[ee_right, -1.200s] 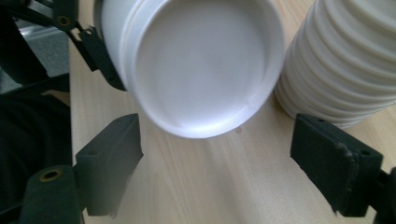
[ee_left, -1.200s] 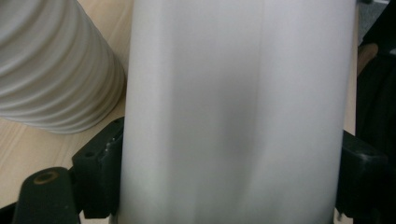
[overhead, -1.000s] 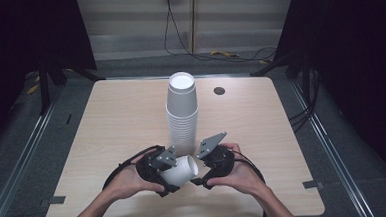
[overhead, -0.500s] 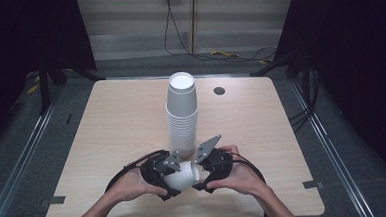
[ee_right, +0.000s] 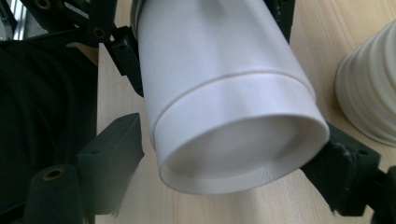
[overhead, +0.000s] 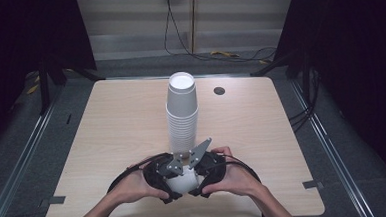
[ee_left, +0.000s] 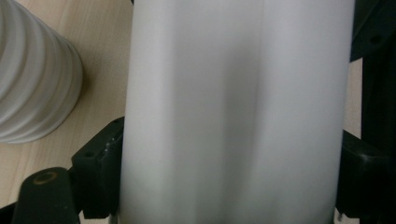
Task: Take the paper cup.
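Note:
A white paper cup (overhead: 182, 182) lies on its side near the table's front edge, held between both grippers. In the left gripper view the cup (ee_left: 233, 93) spans the whole gap and my left gripper (ee_left: 229, 158) is shut on its wall. In the right gripper view the cup's (ee_right: 219, 70) recessed base faces me and a ridge rings it. My right gripper (ee_right: 229, 158) is shut on that base end. Seen from above, the left gripper (overhead: 171, 185) and right gripper (overhead: 199, 181) almost touch. A tall stack of white cups (overhead: 182, 114) stands upside down just beyond them.
The wooden table (overhead: 106, 123) has a small dark round hole (overhead: 219, 91) at the back right. The stack's ribbed rims (ee_left: 32, 79) lie close beside the held cup. Dark floor, rails and cables surround the table.
Both hands have drawn back toward the table's front edge and closer together, taking the cup away from the foot of the stack. The stack has not moved.

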`<state>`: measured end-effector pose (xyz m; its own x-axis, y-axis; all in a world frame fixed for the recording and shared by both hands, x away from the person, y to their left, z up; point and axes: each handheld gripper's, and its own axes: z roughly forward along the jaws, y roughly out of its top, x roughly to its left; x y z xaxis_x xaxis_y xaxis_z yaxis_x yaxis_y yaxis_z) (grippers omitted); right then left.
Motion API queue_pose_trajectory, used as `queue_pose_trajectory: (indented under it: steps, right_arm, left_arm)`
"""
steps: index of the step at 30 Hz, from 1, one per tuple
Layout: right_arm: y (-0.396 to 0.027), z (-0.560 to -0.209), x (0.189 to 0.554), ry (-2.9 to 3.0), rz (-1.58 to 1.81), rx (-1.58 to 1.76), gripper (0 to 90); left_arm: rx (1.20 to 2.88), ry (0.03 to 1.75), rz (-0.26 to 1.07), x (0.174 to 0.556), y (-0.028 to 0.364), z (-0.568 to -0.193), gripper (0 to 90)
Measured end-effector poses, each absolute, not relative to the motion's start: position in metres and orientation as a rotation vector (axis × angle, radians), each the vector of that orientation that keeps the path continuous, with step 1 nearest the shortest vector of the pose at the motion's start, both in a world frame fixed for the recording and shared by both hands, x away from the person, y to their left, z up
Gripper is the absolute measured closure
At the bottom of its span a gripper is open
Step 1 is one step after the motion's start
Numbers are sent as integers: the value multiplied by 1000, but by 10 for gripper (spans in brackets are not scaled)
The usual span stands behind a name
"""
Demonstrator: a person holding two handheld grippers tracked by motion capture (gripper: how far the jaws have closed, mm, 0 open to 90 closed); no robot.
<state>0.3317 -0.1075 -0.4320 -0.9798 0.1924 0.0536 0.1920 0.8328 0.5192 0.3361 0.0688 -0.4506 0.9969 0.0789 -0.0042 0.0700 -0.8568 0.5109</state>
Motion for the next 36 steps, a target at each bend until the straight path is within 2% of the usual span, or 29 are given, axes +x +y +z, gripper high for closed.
queue_pose_trajectory:
  steps: [15,18,36]
  right_arm:
    - [-100,-433,329,3022,857,262,190]
    - [-99,-434,329,3028,867,251,205]
    - [-101,-434,327,3020,881,287,223]
  left_arm:
    - [2638,27,31,333,63,-450,149]
    - [2616,63,16,329,63,-452,149]
    - [2554,11,19,332,70,-454,131]
